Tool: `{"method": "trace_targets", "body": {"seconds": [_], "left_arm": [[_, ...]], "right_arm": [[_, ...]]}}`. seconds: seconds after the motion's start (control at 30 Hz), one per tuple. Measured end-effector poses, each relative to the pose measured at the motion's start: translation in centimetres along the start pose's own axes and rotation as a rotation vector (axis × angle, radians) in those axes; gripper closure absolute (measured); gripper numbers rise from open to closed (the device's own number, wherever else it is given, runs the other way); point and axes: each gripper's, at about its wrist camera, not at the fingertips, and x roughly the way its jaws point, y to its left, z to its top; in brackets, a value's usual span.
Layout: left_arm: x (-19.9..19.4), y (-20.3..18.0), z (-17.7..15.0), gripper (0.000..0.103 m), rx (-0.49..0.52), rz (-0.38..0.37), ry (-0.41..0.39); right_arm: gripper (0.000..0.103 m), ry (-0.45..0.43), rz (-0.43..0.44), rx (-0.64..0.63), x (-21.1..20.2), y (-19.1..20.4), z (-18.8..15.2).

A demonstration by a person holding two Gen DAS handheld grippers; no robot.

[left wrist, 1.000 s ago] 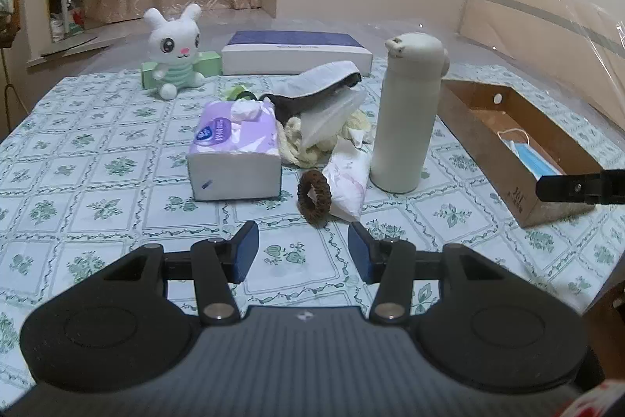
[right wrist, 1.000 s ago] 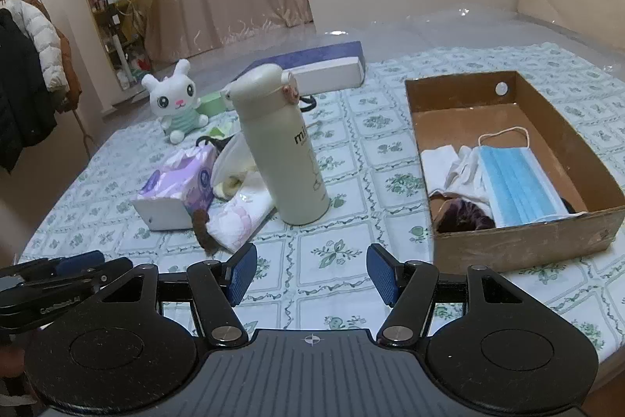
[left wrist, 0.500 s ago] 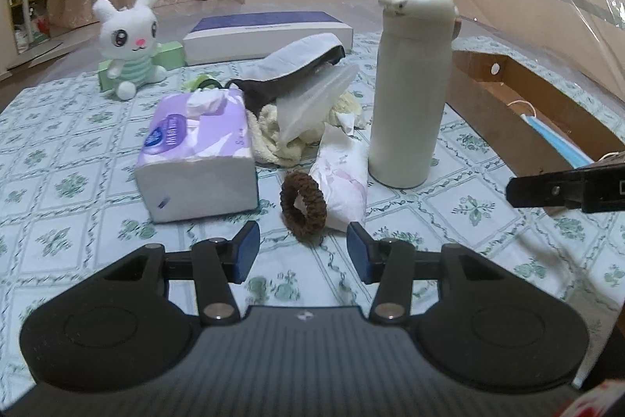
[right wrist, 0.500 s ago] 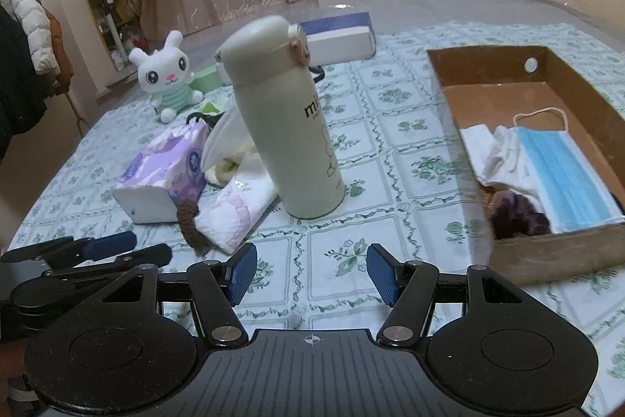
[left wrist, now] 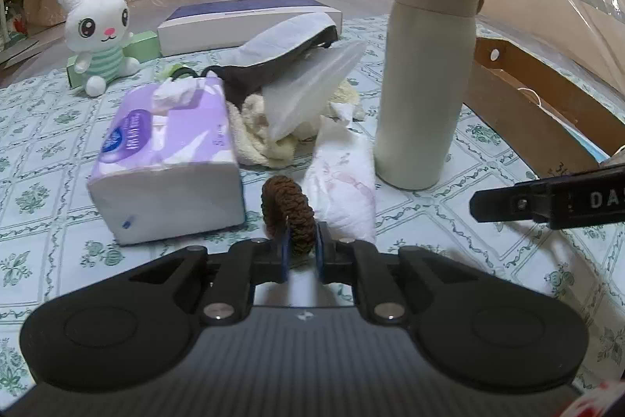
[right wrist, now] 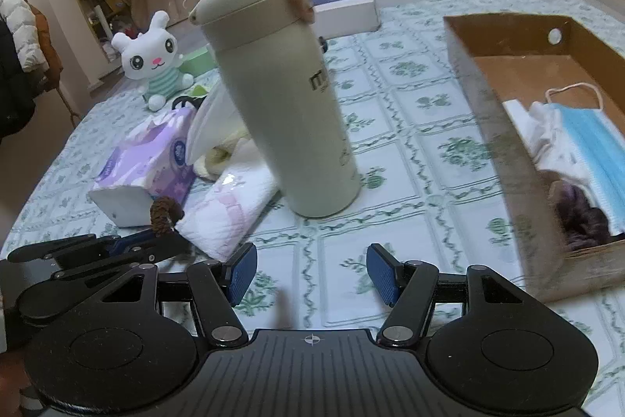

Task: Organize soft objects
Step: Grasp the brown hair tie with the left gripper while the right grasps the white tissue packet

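Now left tongs (left wrist: 300,253) just closing, clamped on the brown hair tie (left wrist: 289,212); right tongs (right wrist: 311,274) agape, empty.

Brown scrunchie (left wrist: 289,212); purple tissue pack (left wrist: 164,159); cream bottle (left wrist: 424,73).

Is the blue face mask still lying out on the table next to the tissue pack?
No, the blue face mask lies inside the cardboard box, on the far side of the bottle from the tissue pack.

One plush rabbit (left wrist: 99,32), one tissue pack (left wrist: 168,159), one flask (left wrist: 424,73), two hair scrunchies (left wrist: 289,210) (right wrist: 582,213), one face mask (right wrist: 597,147), one cardboard box (right wrist: 504,127).
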Motion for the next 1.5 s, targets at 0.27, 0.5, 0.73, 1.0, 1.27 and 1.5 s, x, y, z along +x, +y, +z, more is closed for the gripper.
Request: {"method": "trace_targets", "body": {"seconds": [0.27, 0.5, 0.73, 1.0, 1.27, 1.5], "left_arm": [[-2.5, 2.4, -0.4, 0.093, -0.023, 0.042, 0.003], [-4.4, 5.0, -0.7, 0.093, -0.027, 0.079, -0.003], [-5.0, 6.6, -1.1, 0.093, -0.055, 0.078, -0.016], [-4.9, 7.0, -1.6, 0.093, -0.077, 0.056, -0.015], [-5.9, 6.1, -1.8, 0.093, -0.070, 0.043, -0.009], [-8.1, 3.7, -2.0, 0.093, -0.066, 0.026, -0.017]], "right_arm": [[0.041, 0.009, 0.067, 0.046, 1.9, 2.7, 0.3], [0.041, 0.005, 0.049, 0.129, 4.9, 4.8, 0.7], [0.041, -0.007, 0.005, 0.207, 7.1, 5.5, 0.9], [0.068, -0.015, -0.014, 0.197, 7.6, 6.2, 0.9], [0.082, 0.006, 0.007, 0.136, 5.0, 6.5, -0.1], [0.082, -0.005, 0.024, 0.023, -0.2, 7.1, -1.4]]}}
